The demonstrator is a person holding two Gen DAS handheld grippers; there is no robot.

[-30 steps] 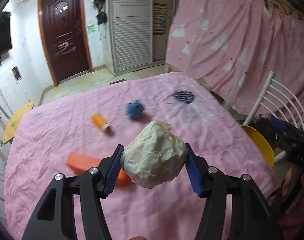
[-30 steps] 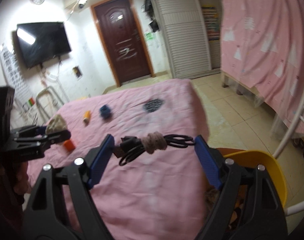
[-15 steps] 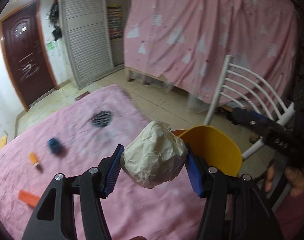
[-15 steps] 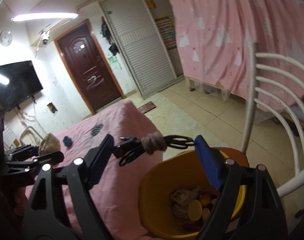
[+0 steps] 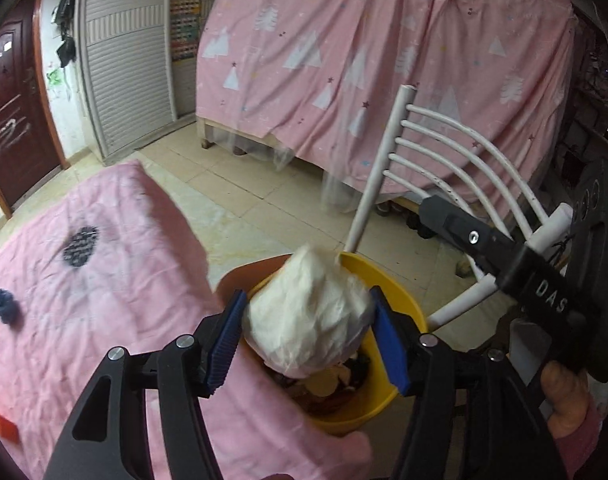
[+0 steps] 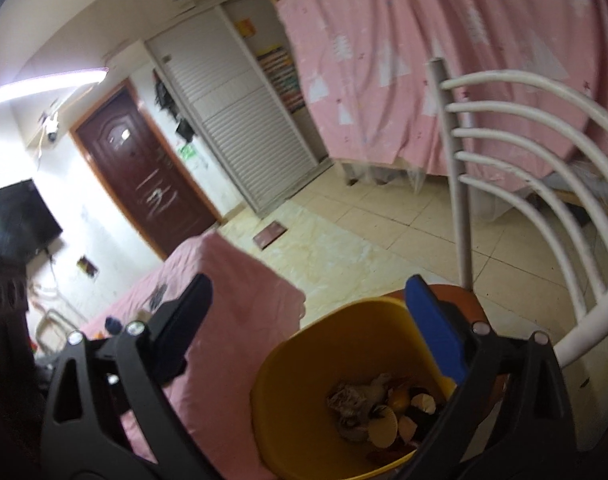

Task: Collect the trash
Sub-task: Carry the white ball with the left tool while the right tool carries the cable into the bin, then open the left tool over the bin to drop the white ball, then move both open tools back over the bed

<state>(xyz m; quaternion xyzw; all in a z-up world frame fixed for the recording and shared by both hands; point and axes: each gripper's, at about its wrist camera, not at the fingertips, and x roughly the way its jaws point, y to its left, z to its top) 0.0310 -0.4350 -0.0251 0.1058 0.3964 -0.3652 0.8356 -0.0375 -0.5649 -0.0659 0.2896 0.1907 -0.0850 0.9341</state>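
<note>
Above yellow bin (image 5: 400, 300): left gripper (image 5: 309, 338) holding paper wad (image 5: 308, 320) (jaws loosening).

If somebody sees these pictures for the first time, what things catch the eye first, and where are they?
First comes the crumpled paper ball, between the blue pads of the left gripper right above the yellow bin, which stands at the corner of the pink-covered table. In the right wrist view, the right gripper stands wide open and empty over the same bin, whose bottom already holds scraps. Behind it are a white chair back and a pink tree-patterned curtain.
</note>
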